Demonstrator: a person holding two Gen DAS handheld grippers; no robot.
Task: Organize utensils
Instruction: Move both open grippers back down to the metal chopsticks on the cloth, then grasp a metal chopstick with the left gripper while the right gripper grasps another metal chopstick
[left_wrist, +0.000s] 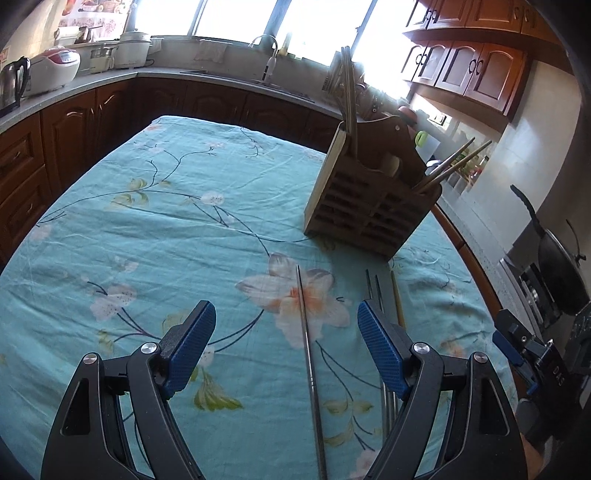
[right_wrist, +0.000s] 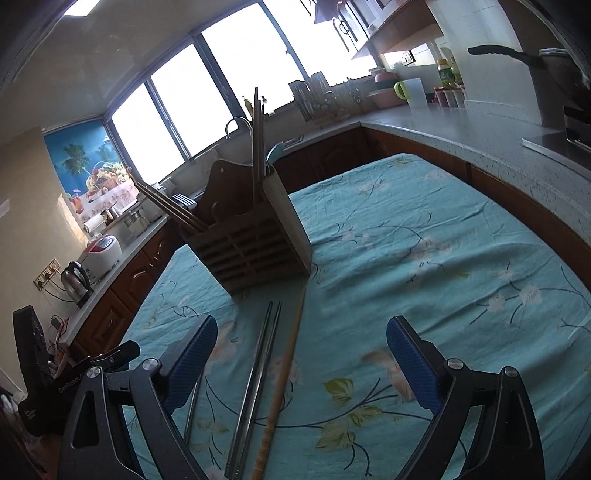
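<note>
Between left gripper (left_wrist: 286, 321) jaws, spread wide and pinching nothing: one thin steel chopstick (left_wrist: 308, 354) flat on the cloth (left_wrist: 147, 221), running lengthwise up the gap, touching neither pad. Just beside the right-hand pad, partly hidden by it: steel pair (left_wrist: 373, 291) plus a bamboo stick (left_wrist: 398, 306).

Right gripper (right_wrist: 301, 345) jaws also spread, empty. Below the gap, left of centre: same steel pair (right_wrist: 258, 373) lying side by side, bamboo stick (right_wrist: 282, 376) just beside them on the right. None of them touched.

Further out on the tabletop: wooden caddy (left_wrist: 365, 206), slatted front, upright, near the sticks' far tips. Already holding chopsticks leaning out of one compartment (left_wrist: 452, 162) and tall ones standing in another. Which compartment suits which stick, cannot tell.

Handling, judged: all light, stiff, not fragile. Steel likely slick and thin, prone to roll or squirt out of a pinch on soft cloth; bamboo grippier. Best hold probably near mid-length, pads square across the shaft, so it lifts level and can be tipped end-down into the caddy. Cloth wrinkles could snag a low pad.
</note>
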